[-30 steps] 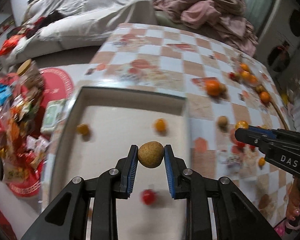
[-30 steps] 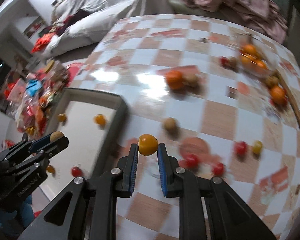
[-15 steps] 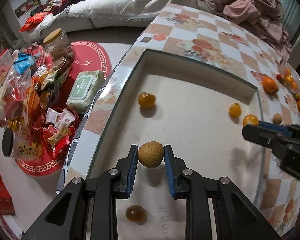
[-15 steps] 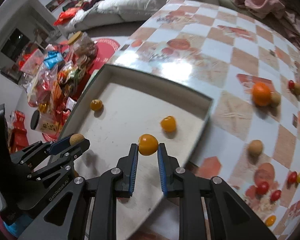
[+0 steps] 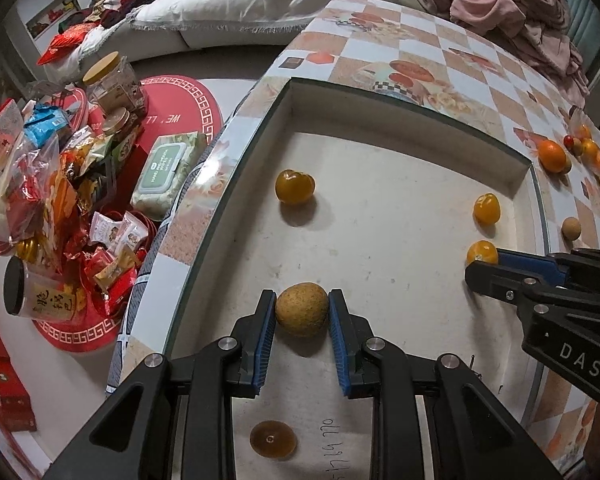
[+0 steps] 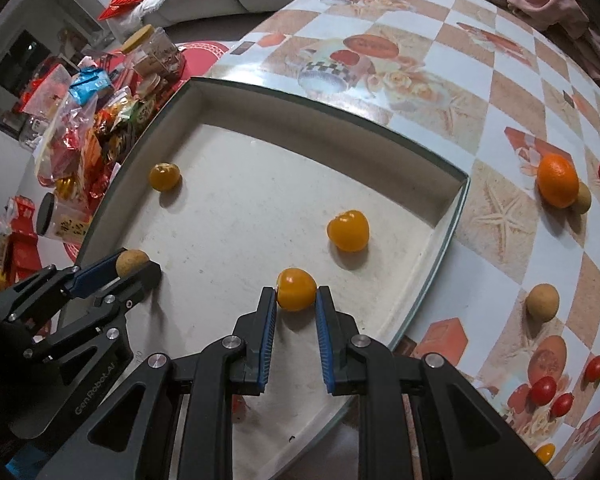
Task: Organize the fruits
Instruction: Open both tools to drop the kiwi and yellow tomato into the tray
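My left gripper [image 5: 302,310] is shut on a brown speckled round fruit [image 5: 302,309], held low over the white tray [image 5: 380,128]. My right gripper [image 6: 296,294] is shut on a yellow-orange tomato [image 6: 296,289], also over the tray [image 6: 300,104]. Each gripper shows in the other's view: the right one [image 5: 482,258] at the tray's right side, the left one [image 6: 134,266] at its left. Two yellow tomatoes [image 5: 295,186] [image 5: 486,209] and an amber fruit [image 5: 273,439] lie in the tray.
On the checkered table [image 6: 440,60] right of the tray lie an orange [image 6: 557,180], a brown fruit [image 6: 542,302], red cherry tomatoes [image 6: 542,390] and more fruit. Snack bags, jars and a wipes pack [image 5: 168,172] clutter the floor left of the table.
Both grippers have moved left from over the table to over the tray and come lower, each still holding its fruit.
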`<state>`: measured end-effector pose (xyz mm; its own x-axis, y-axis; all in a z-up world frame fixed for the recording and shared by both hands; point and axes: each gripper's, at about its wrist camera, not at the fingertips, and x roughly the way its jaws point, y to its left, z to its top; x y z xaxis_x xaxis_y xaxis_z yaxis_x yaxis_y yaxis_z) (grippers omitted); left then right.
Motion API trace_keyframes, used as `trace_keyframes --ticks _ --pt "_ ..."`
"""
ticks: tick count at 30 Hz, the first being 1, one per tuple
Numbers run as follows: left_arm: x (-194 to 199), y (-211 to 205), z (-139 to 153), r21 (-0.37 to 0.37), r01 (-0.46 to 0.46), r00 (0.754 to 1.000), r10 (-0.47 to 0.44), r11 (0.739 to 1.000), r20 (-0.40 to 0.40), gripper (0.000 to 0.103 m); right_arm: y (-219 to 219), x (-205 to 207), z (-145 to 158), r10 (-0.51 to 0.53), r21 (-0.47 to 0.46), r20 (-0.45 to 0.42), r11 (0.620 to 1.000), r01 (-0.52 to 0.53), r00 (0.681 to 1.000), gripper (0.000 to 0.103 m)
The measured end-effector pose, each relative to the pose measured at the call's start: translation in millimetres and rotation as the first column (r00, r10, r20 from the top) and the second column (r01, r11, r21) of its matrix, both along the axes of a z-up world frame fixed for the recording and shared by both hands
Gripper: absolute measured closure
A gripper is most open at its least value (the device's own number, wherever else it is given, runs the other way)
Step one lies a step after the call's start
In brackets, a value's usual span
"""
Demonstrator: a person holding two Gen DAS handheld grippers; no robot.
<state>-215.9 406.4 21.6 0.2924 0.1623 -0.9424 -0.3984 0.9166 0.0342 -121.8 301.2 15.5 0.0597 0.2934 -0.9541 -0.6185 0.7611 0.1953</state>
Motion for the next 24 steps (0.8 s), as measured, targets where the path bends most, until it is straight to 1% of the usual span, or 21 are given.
trace_keyframes --ticks 5,9,10,12,13,14,15,16,17,18,19,20,22,23,24 --pt "0.4 -1.3 0.4 0.016 0.012 1.0 -0.012 1.0 -0.005 0.075 1.4 -2.6 0.5 0.018 -0.008 0.016 1.0 -0.018 1.0 0.081" --pt "-0.8 -1.3 1.7 0.021 0.013 1.0 -0.013 1.0 -0.004 0.075 0.5 -1.0 1.4 0.011 0.008 0.002 1.0 -0.011 1.0 0.079" --pt "-1.4 -0.6 2.1 0.023 0.014 1.0 -0.013 1.0 -0.004 0.075 -0.5 -0.8 3.0 0.007 0.014 0.004 1.0 -0.007 1.0 0.077" --pt "-2.1 -0.3 2.9 0.026 0.018 1.0 -0.018 1.0 -0.004 0.074 -3.0 -1.0 6.7 0.005 0.024 0.012 1.0 -0.006 1.0 0.068" --pt "-2.4 -0.5 3.4 0.029 0.02 1.0 -0.02 0.999 -0.004 0.07 -3.9 -1.3 9.2 0.004 0.032 0.016 0.999 -0.004 1.0 0.057" --pt "-2.6 -0.7 4.0 0.034 0.021 1.0 -0.021 0.999 -0.003 0.046 -4.9 -1.9 12.1 0.0 0.042 0.022 0.999 -0.001 1.0 0.05" --pt "-3.8 -1.0 6.2 0.048 0.015 1.0 -0.016 0.999 0.007 0.026 -6.0 -2.1 15.1 -0.004 0.051 0.028 0.999 0.002 1.0 0.049" --pt "-6.2 -2.4 11.7 0.08 0.008 0.999 -0.011 0.997 0.038 0.026 -6.6 -2.4 17.9 -0.006 0.059 0.028 0.998 0.005 1.0 0.049" --pt "-6.6 -3.1 13.5 0.086 0.012 0.999 -0.016 0.996 0.046 0.026 -7.7 -2.4 21.2 -0.011 0.071 0.028 0.997 0.009 1.0 0.047" --pt "-5.1 -4.1 14.1 0.08 0.024 0.999 -0.027 0.997 0.038 0.025 -8.7 -2.0 24.1 -0.017 0.08 0.029 0.997 0.014 0.999 0.045" --pt "-4.0 -4.2 14.0 0.078 0.027 0.999 -0.03 0.997 0.03 0.026 -10.8 -1.6 28.4 -0.025 0.093 0.032 0.995 0.022 0.999 0.039" --pt "-2.7 -5.1 14.5 0.079 0.03 0.999 -0.032 0.996 0.023 0.025 -12.8 -1.4 31.4 -0.032 0.102 0.034 0.994 0.029 0.999 0.036" --pt "-1.2 -7.6 16.4 0.079 0.038 0.999 -0.04 0.996 0.019 0.025 -18.1 -0.8 39.4 -0.051 0.123 0.038 0.991 0.046 0.998 0.034" --pt "-0.7 -9.5 18.1 0.079 0.04 0.999 -0.042 0.996 0.019 0.025 -20.6 -0.7 41.9 -0.06 0.129 0.039 0.99 0.055 0.997 0.027" --pt "-0.4 -11.8 20.4 0.076 0.045 0.999 -0.047 0.996 0.021 0.025 -22.6 -0.9 44.7 -0.071 0.135 0.041 0.989 0.065 0.997 0.023"
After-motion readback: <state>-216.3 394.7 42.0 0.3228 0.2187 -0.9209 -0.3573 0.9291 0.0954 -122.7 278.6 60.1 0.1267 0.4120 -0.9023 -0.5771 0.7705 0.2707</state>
